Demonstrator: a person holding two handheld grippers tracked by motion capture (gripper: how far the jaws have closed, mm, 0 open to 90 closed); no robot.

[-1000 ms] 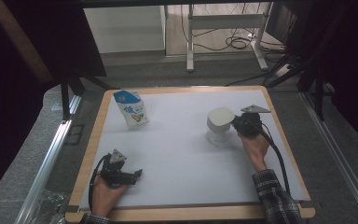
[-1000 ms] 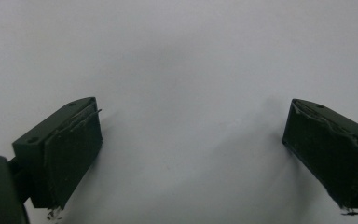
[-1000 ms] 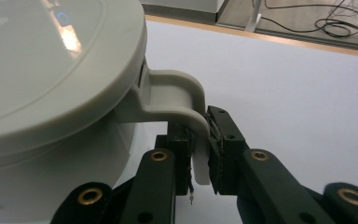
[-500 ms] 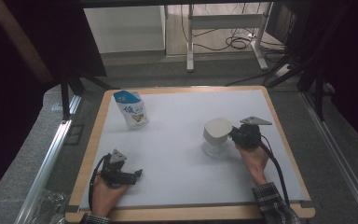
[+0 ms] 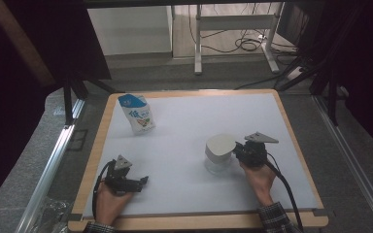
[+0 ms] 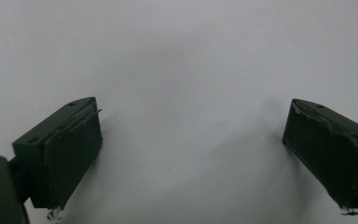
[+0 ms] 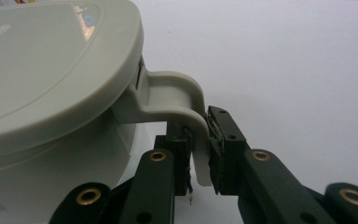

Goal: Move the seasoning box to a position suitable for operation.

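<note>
A clear jug with a pale grey lid (image 5: 220,152) stands on the white mat, right of the middle. Its handle (image 7: 193,135) is pinched between the two jaws of my right gripper (image 7: 199,156), which is shut on it. In the high view the right gripper (image 5: 245,153) sits just right of the jug, held by a hand. My left gripper (image 5: 138,182) rests near the front left of the mat. Its jaws stand wide apart over bare mat, and its pads (image 6: 72,158) hold nothing.
A blue and white milk carton (image 5: 137,113) stands at the back left of the mat. A wooden frame (image 5: 91,160) borders the mat. Metal rails run down both sides of the table. A cable (image 5: 284,184) trails from the right gripper toward the front edge.
The right hand has brought the jug toward the front of the mat and a little left, still gripping its handle. The left gripper has stayed where it was.
</note>
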